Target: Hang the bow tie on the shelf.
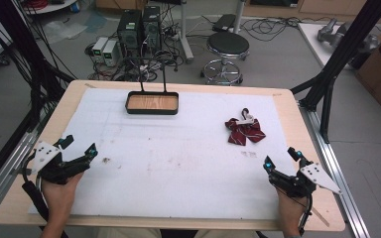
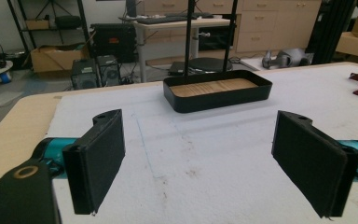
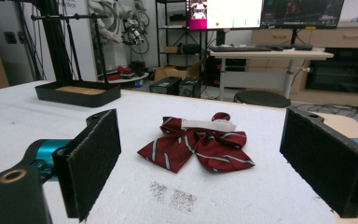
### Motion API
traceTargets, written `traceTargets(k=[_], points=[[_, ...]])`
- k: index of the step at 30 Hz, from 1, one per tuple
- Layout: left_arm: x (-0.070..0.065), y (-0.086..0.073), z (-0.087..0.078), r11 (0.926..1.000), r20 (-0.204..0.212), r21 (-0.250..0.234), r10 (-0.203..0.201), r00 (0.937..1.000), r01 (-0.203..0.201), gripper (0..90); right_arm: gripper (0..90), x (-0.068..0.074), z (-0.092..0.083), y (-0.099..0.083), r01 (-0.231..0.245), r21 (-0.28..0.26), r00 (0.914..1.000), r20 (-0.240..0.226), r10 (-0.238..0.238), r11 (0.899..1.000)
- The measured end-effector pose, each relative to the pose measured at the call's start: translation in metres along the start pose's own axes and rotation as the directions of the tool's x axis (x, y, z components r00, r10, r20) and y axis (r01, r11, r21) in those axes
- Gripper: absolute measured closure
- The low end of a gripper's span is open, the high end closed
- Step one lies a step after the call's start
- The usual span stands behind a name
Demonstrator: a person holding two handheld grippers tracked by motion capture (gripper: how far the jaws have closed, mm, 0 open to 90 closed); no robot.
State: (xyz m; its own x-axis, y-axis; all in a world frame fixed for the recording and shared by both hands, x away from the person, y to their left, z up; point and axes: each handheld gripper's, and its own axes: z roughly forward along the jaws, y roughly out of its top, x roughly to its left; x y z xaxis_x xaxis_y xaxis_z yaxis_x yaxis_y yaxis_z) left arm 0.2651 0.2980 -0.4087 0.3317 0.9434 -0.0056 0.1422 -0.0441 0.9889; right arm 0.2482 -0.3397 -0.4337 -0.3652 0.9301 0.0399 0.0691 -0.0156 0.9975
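Surface [image 1: 287, 106]: a big wooden top with a white sheet over most of it. It takes up the middle of the high view. Its near edge is cut off at the bottom of the frame.

White sheet [image 1: 178, 158]: it has small brown marks near the middle and a dark speckled patch low in the right gripper view.

Black tray [image 1: 152, 103]: upper middle of the high view, a bit left of centre. It has a wooden floor inside and a tall thin black handle. In the left gripper view the handle runs off the top of the frame.

Left hand-held gripper [image 1: 79, 147]: lower left of the high view, held in a hand. Its jaws are wide apart with nothing between them. In the left gripper view the two black pads stand at the lower left and lower right, cut off at the bottom.

Right hand-held gripper [image 1: 282, 159]: lower right of the high view, held in a hand. Its jaws are also wide apart and hold nothing.

Red bow tie [image 1: 244, 130]: right of centre in the high view, lying flat on the sheet, well apart from the tray. It is dark red with pale stripes and a white strap. In the right gripper view it lies in the middle, ahead of the jaws. In the left gripper view just a corner peeks in at the right edge.

Stool [image 1: 227, 47]: on the floor past the far edge, top middle of the high view.
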Motion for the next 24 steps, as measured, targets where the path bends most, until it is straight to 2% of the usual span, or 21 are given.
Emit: traceTargets(k=[10, 18, 24], points=[[-0.002, -0.001, 0.003, 0.9999, 0.008, 0.014, 0.0, 1.0, 0.0, 16.4, 11.2, -0.001, 0.001, -0.001, -0.002, 0.013, 0.9999, -0.015, 0.002, 1.0], [-0.001, 0.0, 0.0, 0.9999, 0.012, 0.013, -0.004, 0.9999, 0.004, 16.4, 13.4, -0.001, 0.005, 0.0, 0.011, 0.023, 0.9981, -0.06, -0.009, 1.0], [-0.001, -0.001, 0.001, 0.9997, 0.02, 0.024, -0.006, 0.9998, 0.006, 16.4, 14.3, -0.009, 0.015, 0.003, 0.011, 0.063, 0.9965, -0.084, -0.006, 0.998]])
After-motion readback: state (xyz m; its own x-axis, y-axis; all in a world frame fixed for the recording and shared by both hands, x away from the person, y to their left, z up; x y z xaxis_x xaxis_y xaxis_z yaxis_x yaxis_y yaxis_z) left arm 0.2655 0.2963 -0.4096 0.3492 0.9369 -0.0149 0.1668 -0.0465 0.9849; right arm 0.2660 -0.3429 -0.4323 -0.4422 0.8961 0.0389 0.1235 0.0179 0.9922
